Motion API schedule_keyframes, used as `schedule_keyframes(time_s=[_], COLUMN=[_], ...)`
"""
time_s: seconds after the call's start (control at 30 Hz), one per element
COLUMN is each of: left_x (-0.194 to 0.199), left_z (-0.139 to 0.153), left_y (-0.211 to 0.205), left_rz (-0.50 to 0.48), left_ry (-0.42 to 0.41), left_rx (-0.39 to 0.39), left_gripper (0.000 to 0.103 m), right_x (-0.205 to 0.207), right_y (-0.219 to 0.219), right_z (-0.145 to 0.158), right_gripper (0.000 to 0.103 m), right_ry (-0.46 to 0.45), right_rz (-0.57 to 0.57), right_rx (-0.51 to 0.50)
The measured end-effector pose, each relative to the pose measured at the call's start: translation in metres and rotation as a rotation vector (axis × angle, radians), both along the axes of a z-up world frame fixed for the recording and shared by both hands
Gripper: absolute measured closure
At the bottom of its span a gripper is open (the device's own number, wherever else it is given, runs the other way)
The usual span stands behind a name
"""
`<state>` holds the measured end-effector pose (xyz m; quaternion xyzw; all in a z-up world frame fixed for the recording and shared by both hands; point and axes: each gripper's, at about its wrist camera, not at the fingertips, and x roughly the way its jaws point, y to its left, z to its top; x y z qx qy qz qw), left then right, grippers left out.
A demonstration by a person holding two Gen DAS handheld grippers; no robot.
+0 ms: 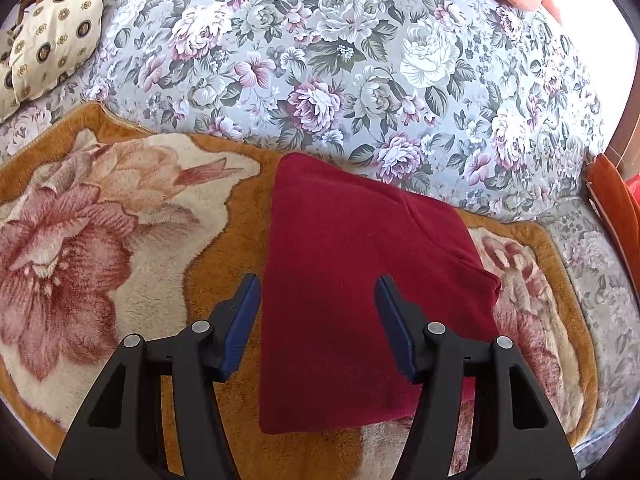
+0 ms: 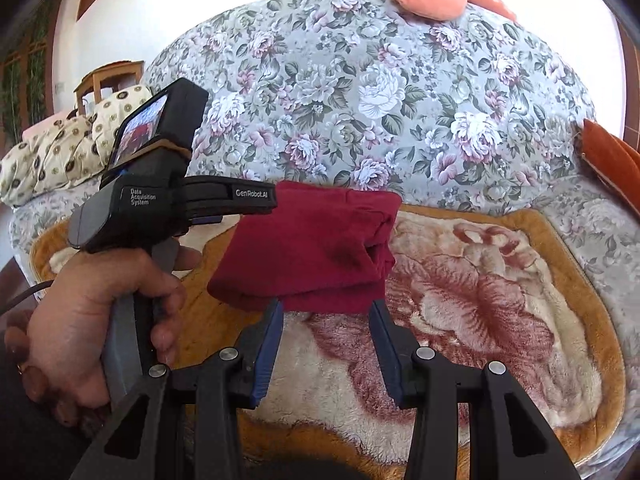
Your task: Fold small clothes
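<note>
One folded dark red garment (image 1: pixel 356 280) lies on the plush floral blanket (image 1: pixel 100 240) over the sofa seat, spread beneath and ahead of the wide-open, empty left gripper (image 1: pixel 316 300); the right gripper (image 2: pixel 326 308), equally open and empty, sits at its near edge. Only the right wrist view shows the person's left hand (image 2: pixel 92 320) gripping the left device, and two patterned cushions (image 2: pixel 60 152).

Left hand-held gripper (image 1: pixel 318 292) and right hand-held gripper (image 2: pixel 326 312) are both holding their jaws spread apart; the left hand (image 2: pixel 100 312) is gripping its handle.
</note>
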<state>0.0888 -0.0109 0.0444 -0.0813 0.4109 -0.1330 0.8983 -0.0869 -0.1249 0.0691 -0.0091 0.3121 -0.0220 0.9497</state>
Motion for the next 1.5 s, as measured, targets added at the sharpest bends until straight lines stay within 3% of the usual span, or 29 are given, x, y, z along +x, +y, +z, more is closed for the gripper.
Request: schedule_keyframes(time_s=[0.27,0.47,0.6,0.77,1.0,1.17,1.37,1.5], left_x=[0.005,-0.007,-0.030,-0.050,-0.055,-0.055,-0.061,-0.066], left_z=[-0.002,0.013,0.033,0.051,0.047,0.046,0.054,0.052], left_y=[0.009,0.027,0.031,0.032,0.040,0.048,0.052,0.067], left_rz=[0.018,-0.013,-0.049,-0.069,-0.038,-0.008,-0.052,-0.020], left_ry=[0.041,0.076,0.037,-0.020,0.012,0.024,0.015,0.001], left_rx=[-0.057,-0.197,-0.210,-0.193,-0.197,-0.258,-0.306,-0.279], left_gripper=[0.044,0.044,0.043,0.035,0.035,0.035,0.035,0.035], right_x=[0.006,0.009,0.013,0.011,0.005,0.007,0.006,0.007], right_y=[-0.003,-0.003,-0.003,0.002,0.010,0.002,-0.009,-0.019], right_z=[-0.005,-0.004,-0.004,-0.003,0.002,0.001,-0.002,-0.001], right_gripper=[0.060,0.060,0.060,0.060,0.060,0.060,0.060,0.060], right_ry=[0.039,0.038,0.052,0.044,0.010,0.021,0.023,0.021], right_rz=[0.000,0.002,0.015,0.025,0.036,0.030,0.014,-0.005], right_rx=[0.022,0.032,0.038,0.013,-0.027,0.008,0.037,0.101])
